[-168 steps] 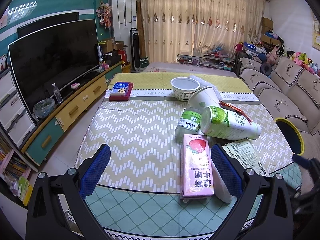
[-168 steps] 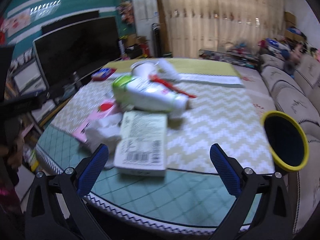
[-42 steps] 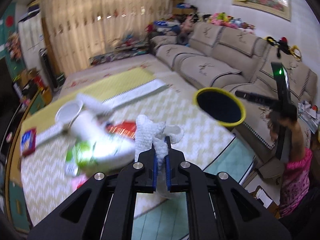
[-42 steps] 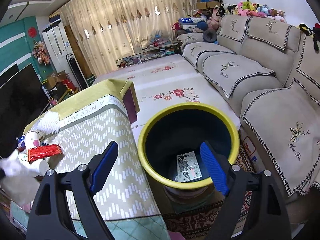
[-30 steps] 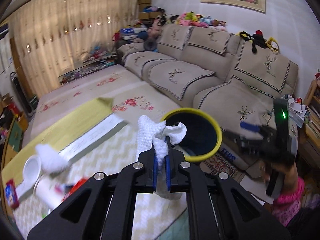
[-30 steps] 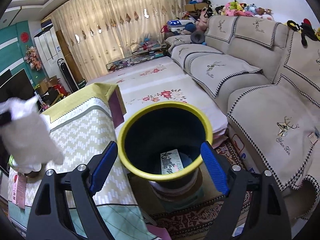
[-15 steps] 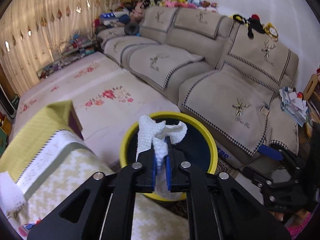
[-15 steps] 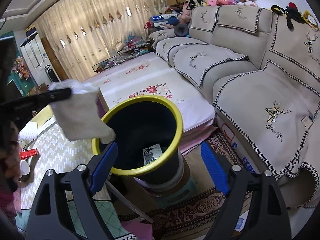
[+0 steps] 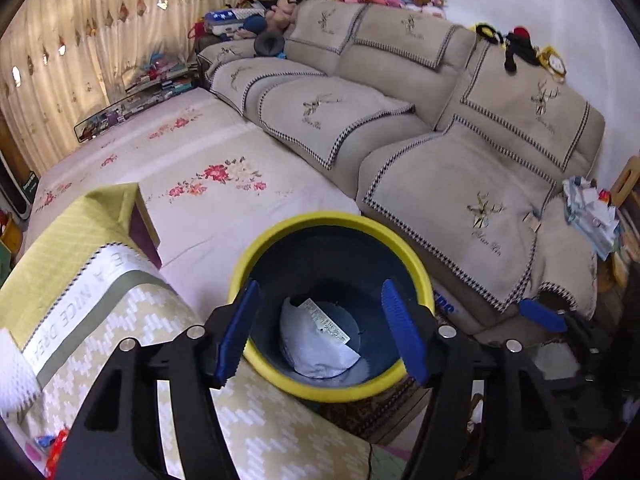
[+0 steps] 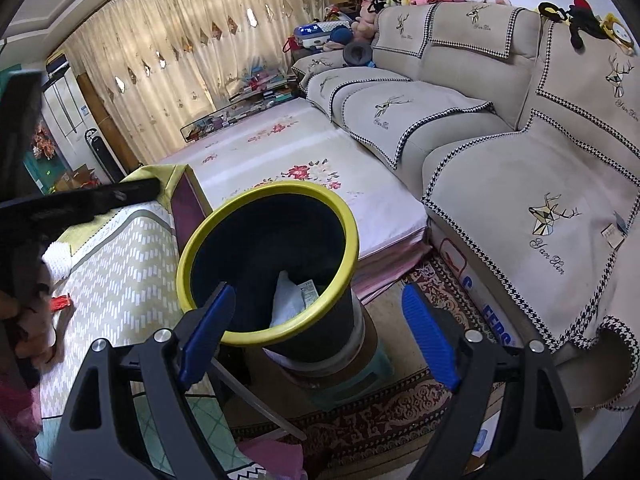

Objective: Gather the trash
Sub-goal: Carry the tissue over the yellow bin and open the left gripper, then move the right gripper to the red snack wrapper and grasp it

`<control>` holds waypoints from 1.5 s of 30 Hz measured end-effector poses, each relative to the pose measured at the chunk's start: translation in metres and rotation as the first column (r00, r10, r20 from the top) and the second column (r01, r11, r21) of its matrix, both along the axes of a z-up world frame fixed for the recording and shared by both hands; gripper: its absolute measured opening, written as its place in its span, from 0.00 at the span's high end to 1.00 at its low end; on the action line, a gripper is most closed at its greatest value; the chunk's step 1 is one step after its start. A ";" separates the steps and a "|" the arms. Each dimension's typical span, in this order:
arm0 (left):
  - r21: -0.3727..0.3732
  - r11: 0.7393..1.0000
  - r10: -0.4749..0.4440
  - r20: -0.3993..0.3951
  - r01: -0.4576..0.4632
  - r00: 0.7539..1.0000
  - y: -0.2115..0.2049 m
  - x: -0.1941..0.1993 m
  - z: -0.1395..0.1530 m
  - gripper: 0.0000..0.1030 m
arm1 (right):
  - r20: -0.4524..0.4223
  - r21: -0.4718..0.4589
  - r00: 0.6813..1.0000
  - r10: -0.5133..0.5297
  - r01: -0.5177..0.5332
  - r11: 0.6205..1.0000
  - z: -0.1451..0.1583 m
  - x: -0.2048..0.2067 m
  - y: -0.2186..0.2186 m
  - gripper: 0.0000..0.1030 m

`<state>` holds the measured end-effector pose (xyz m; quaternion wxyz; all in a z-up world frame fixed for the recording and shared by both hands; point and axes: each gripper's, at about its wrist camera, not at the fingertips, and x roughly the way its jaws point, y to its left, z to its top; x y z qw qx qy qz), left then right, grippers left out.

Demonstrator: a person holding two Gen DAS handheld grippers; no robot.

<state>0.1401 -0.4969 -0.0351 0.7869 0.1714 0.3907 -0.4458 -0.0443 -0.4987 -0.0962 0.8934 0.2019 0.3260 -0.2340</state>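
Observation:
A dark bin with a yellow rim stands on the floor between the table and the sofa. A white crumpled tissue lies at its bottom with a printed paper wrapper on it. My left gripper is open and empty, right above the bin's mouth. My right gripper is open and empty, near the bin's rim on its near side. The tissue and wrapper also show in the right wrist view.
The table with a chevron cloth is left of the bin; a white paper wad and a red wrapper lie on it. A beige sofa is behind and right. The bin stands on a stool over a patterned rug.
My left gripper carried the white tissue from the table to over the bin, then opened; the tissue now lies inside the bin. The right gripper stayed open near the bin.

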 end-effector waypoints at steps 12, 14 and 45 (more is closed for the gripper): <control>-0.186 0.956 0.254 0.137 -0.227 0.957 0.203 -0.054 0.078 0.05 | -0.011 0.016 0.987 0.162 -0.162 0.987 -0.005 0.027 0.057 0.20; -0.206 0.930 0.336 0.133 -0.305 0.932 0.246 -0.056 0.081 0.05 | -0.003 0.023 0.976 0.218 -0.218 0.976 -0.004 0.039 0.077 0.20; -0.244 0.652 0.743 0.015 -0.718 0.669 0.497 -0.058 0.025 0.05 | -0.064 -0.037 0.737 0.673 -0.676 0.736 0.021 0.185 0.313 0.27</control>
